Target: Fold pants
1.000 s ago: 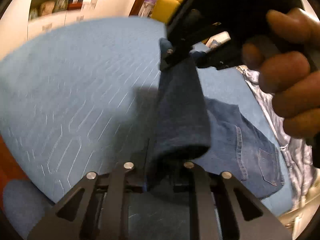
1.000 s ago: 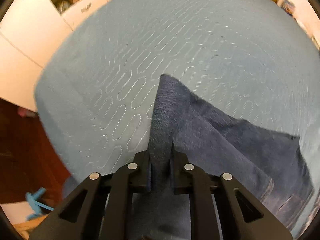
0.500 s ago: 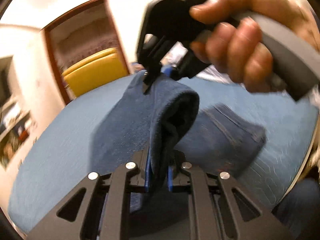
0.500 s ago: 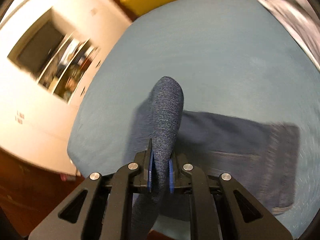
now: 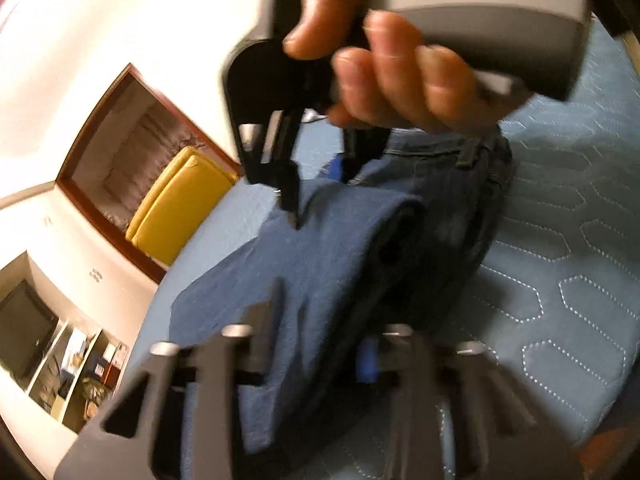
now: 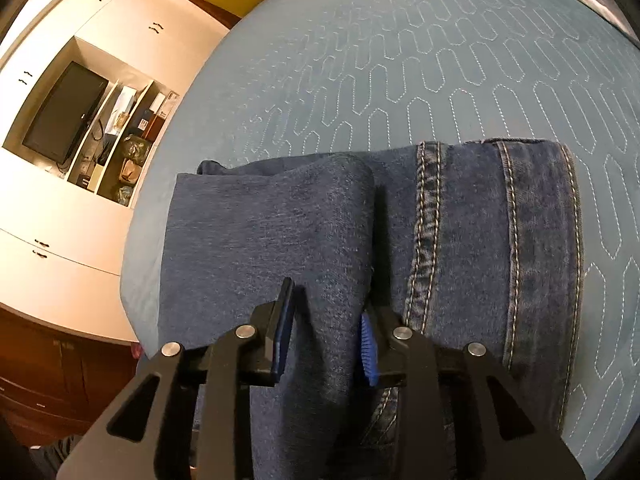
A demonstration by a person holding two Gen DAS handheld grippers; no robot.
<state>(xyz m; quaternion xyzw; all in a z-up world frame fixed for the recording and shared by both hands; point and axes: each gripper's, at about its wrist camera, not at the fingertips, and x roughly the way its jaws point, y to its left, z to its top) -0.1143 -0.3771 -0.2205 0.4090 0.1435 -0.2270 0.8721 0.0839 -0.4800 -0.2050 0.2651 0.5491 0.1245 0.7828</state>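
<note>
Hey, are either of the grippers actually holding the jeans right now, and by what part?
Neither grips: both the right gripper and left gripper stand open around a fold of the jeans.

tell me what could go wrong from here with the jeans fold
1. Both the right gripper and left gripper have opened, but a ridge of the jeans sits between the right fingers; pulling back could drag the fold open.
2. The folded-over layer bulges in a loose hump rather than lying flat, so it may slump crooked.
3. The jeans lie near the edge of the blue quilted bed, so a tug could slide them off.
</note>
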